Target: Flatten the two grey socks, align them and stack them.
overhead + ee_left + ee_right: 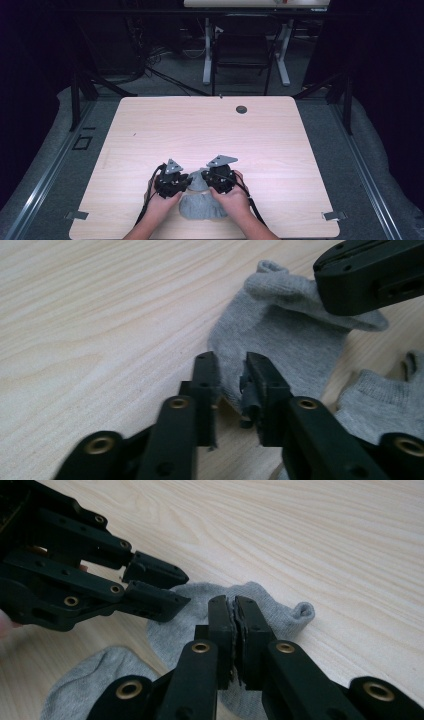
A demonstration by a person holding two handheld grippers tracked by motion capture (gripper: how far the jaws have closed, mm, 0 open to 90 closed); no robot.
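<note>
Two grey socks lie near the table's front edge. The farther sock (198, 179) (285, 335) (272, 611) stretches between both grippers. My right gripper (234, 615) (207, 180) is shut on that sock, with a thin fold of fabric pinched between its pads. My left gripper (231, 375) (187, 183) (167, 587) straddles the sock's opposite edge. Its jaws stand a little apart, with a gap showing beside the cloth. The second sock (201, 207) (385, 400) (95, 675) lies flat on the wood, nearer the person.
The light wooden table (210, 130) has a round cable hole (241, 109) at the back. A chair (242, 52) and desk legs stand on the floor beyond. Both hands rest at the front edge.
</note>
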